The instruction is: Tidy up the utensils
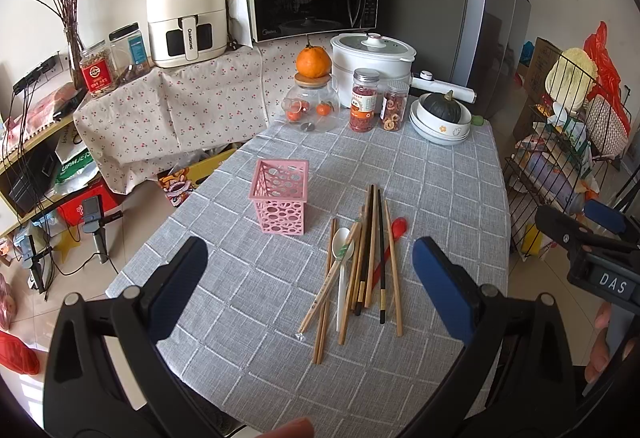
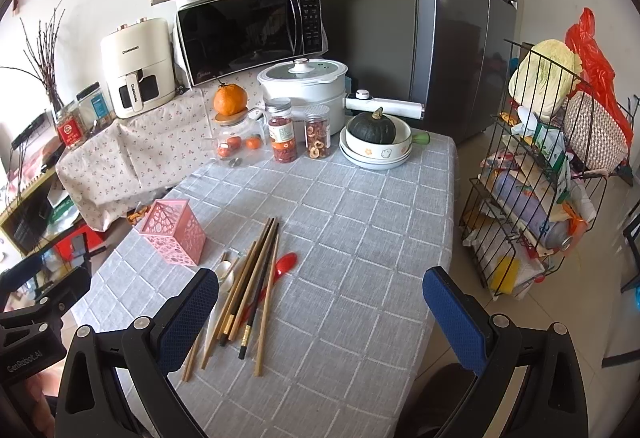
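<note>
A pink perforated holder [image 1: 280, 196] stands empty on the grey checked tablecloth [image 1: 440, 190]; it also shows in the right wrist view [image 2: 174, 232]. Beside it lies a loose pile of wooden and dark chopsticks [image 1: 370, 258], a white spoon [image 1: 343, 270] and a red spoon [image 1: 394, 234]. The pile shows in the right wrist view too [image 2: 250, 290], with the red spoon [image 2: 282, 266]. My left gripper [image 1: 310, 258] is open and empty, hovering above the pile. My right gripper [image 2: 320, 290] is open and empty, to the right of the pile.
At the table's far end stand a glass teapot with an orange [image 1: 312, 94], two jars [image 1: 364, 100], stacked bowls with a squash [image 1: 440, 118] and a white cooker [image 1: 372, 58]. A wire rack [image 2: 540, 174] stands right of the table. Microwave and air fryer sit behind.
</note>
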